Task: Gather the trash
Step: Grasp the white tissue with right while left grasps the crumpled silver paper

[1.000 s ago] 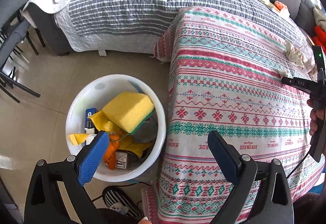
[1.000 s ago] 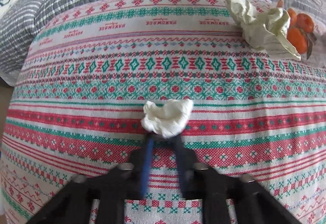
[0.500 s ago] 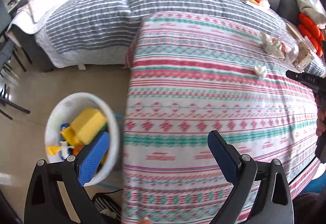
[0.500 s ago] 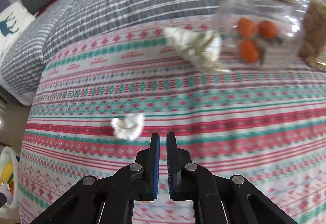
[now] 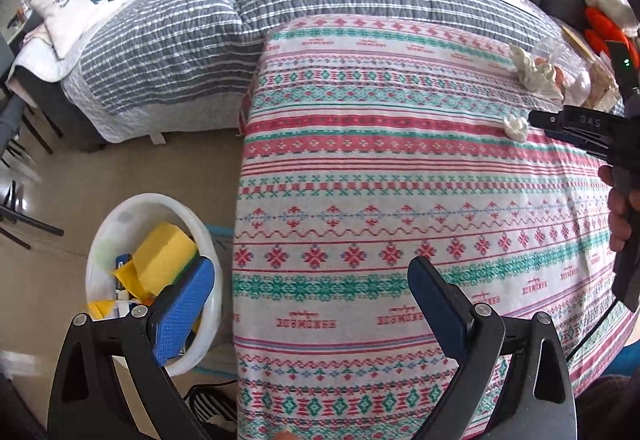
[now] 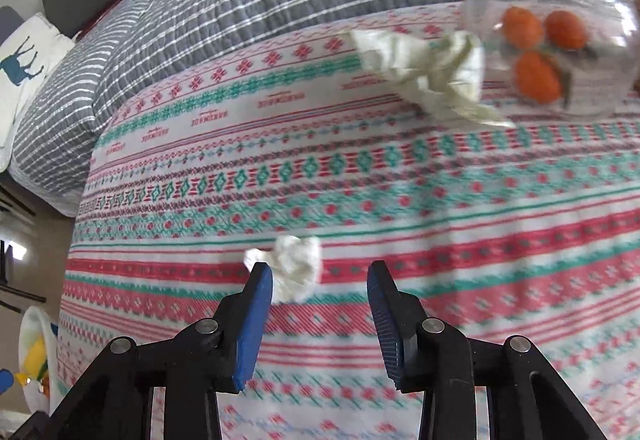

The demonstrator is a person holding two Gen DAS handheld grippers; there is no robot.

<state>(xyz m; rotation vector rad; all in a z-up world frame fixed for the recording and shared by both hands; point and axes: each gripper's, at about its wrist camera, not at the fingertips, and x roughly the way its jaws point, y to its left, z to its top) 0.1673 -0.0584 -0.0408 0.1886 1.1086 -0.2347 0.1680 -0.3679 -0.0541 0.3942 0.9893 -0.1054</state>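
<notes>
Patterned bench (image 5: 400,199) filling the centre of both views, bearing the remaining trash. Step in hand, as judged: approach to pick up a small white paper wad (image 6: 294,268), which lay low and centre in the right wrist view, just beside the left finger of the right hand-held gripper (image 6: 320,304); the jaws were spread and held nothing. The next move would call for centring the wad between the fingers, then closing on it.

White bin (image 5: 120,215) on the floor, lower left of the left wrist view, held a yellow sponge (image 5: 168,252) and other scraps. Glass jar (image 6: 552,19), upper right of the right wrist view, held three orange fruits (image 6: 536,75). A larger crumpled tissue (image 6: 424,71) lay against the jar. Left hand-held gripper (image 5: 312,304) was spread wide and empty, near the bin.
</notes>
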